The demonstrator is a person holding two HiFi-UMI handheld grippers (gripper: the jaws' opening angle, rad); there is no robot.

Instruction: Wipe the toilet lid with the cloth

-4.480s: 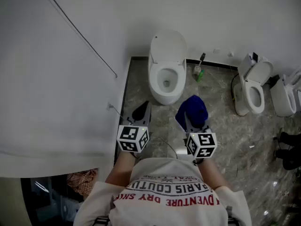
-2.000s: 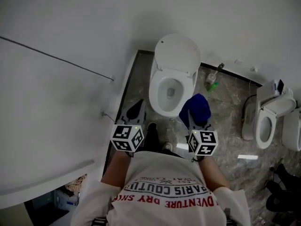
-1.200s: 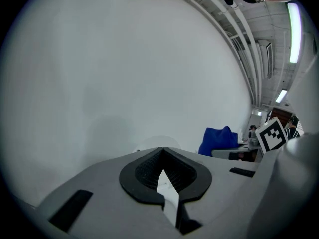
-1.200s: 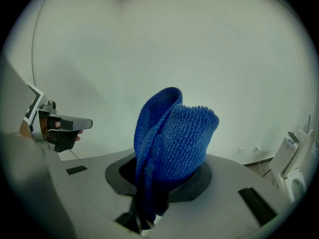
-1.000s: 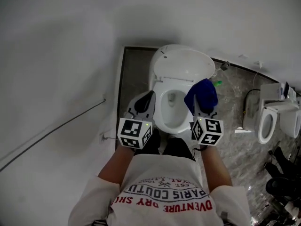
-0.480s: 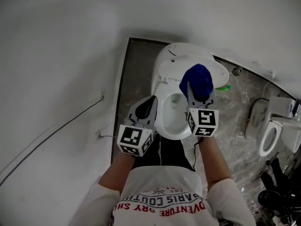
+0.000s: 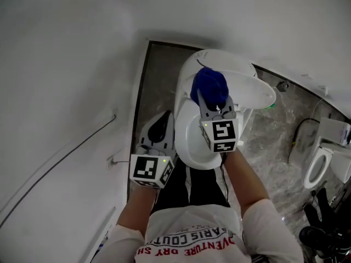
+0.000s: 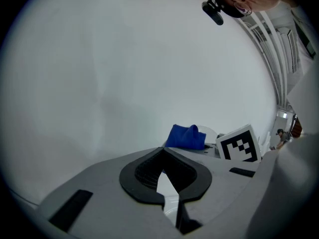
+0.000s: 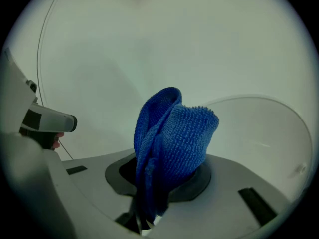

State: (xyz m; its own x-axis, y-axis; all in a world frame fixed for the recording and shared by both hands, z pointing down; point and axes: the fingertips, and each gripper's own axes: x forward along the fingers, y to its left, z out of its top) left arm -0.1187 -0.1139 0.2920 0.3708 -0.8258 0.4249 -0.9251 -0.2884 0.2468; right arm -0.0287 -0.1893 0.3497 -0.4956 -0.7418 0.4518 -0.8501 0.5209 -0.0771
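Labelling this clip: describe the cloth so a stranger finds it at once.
Find the white toilet by the wall, lid raised. In front of that lid the right gripper clamps a bunched cloth. It is the only deep blue thing there.

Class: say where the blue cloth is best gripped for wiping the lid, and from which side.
Probably grip its gathered end from behind, as the right gripper does: the cloth is bunched between the shut jaws, and its thick fold stands out past the tips toward the lid.
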